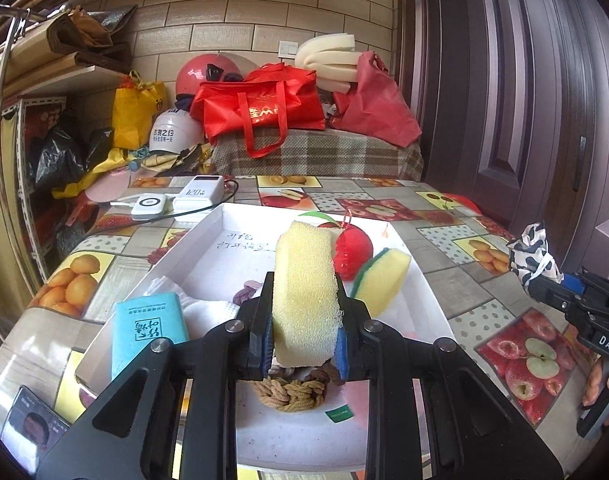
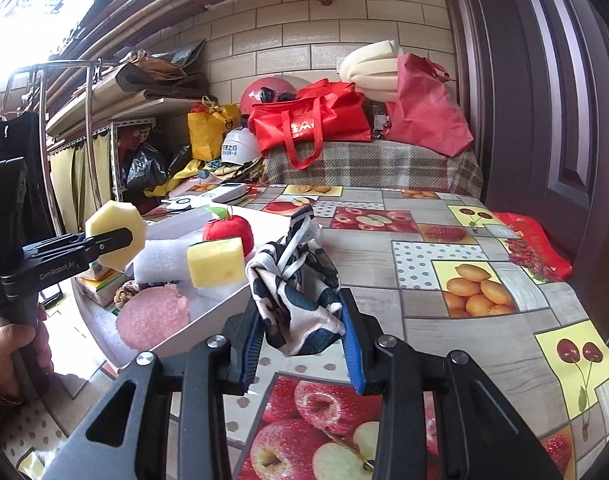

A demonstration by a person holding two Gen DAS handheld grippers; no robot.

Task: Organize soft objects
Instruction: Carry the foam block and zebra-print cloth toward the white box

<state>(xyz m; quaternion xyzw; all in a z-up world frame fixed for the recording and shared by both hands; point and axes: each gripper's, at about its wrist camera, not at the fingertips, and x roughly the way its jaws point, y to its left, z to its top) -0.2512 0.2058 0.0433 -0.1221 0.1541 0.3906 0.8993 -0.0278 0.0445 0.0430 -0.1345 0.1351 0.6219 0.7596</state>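
**Both grippers loaded: sponge over the tray, scarf over the desk**

The left gripper has its jaws drawn close together, pinching a pale yellow sponge between the blue pads. The sponge stands upright in the grip and bulges above the fingers. It hangs above the white tray, clear of what lies inside. In the right wrist view the same sponge shows end-on, clamped in the black fingers, with the person's hand wrapped around the handle below.

The right gripper has its jaws narrowly parted and pressed on a crumpled black-and-white patterned scarf. The cloth bunches up between the pads and sticks out above them. It is held over the fruit-print desk, just beside the tray's near wall.

Inside the tray lie a red plush apple, a yellow-and-green scouring sponge, a blue tissue pack, a white cloth, a braided tan coil and a pink round pad. The scouring sponge leans near the apple at the tray's far side. A white power bank lies on the desk beyond the tray.
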